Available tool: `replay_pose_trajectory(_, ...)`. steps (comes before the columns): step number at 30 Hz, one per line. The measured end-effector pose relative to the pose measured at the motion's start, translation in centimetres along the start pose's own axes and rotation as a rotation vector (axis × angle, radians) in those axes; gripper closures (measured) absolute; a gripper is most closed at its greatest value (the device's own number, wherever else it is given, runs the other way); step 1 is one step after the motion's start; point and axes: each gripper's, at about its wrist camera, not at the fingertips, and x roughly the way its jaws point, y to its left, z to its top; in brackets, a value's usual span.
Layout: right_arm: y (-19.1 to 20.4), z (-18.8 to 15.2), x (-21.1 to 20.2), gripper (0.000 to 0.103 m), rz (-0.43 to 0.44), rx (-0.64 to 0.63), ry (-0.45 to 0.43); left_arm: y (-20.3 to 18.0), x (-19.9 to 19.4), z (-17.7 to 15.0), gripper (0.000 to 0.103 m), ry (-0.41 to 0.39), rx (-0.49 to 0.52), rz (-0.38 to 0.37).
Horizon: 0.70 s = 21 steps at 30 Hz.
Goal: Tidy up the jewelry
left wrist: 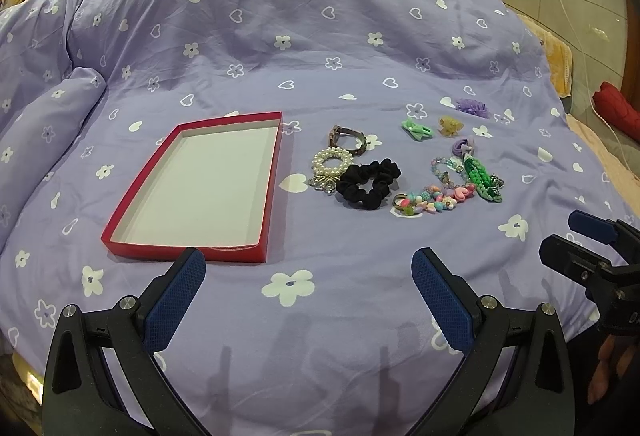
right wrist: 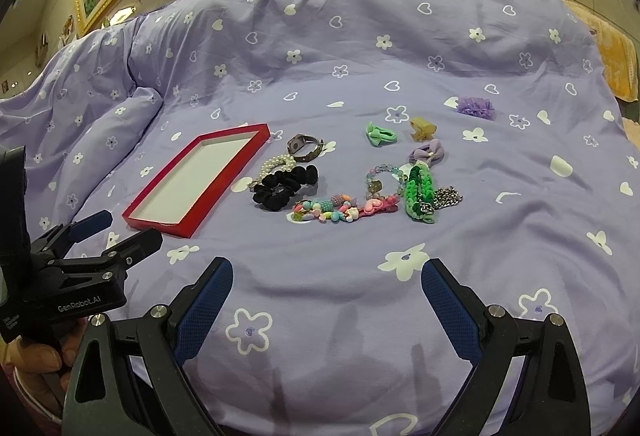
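Both tools are spread wide and carry nothing: the left tool (left wrist: 308, 268) hangs over the near part of the bed (left wrist: 320, 48) just short of the tray's near rim, and the right tool (right wrist: 326, 278) hangs beside it, nearer the jewelry. That pairing probably suits the job, one tool near the container and the other near the pieces to be fetched. The red tray (left wrist: 272, 196), white inside and holding nothing, lies flat with its long axis running away from the tools and its short edge toward them, so a piece can be lowered straight in. To its right the jewelry sits loose on the purple cover: a pearl bracelet (left wrist: 330, 162) touching a black scrunchie (left wrist: 368, 182), a watch (left wrist: 347, 138) just behind them, then a string of colored beads (left wrist: 432, 198) lying crosswise, left to right, its right end meeting a green braided band (left wrist: 482, 178) that points away from the tools. Farther back lie a green bow clip (left wrist: 416, 128), a yellow clip (left wrist: 450, 126) and a purple flower (left wrist: 472, 107), well apart from the tray. Nothing is sorted yet, judging by the tray.
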Motion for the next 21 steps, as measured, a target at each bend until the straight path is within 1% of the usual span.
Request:
replay_pose_trajectory(15,0.1,0.6,-0.4,0.006,0.016,0.001,-0.012,-0.6,-0.1,1.2,0.0,0.001,0.007,-0.011)
replay_pose_trajectory(21,0.1,0.8,-0.4,0.006,0.018,0.002,-0.014,-0.7,0.1,1.1,0.0,0.006,0.01,-0.012)
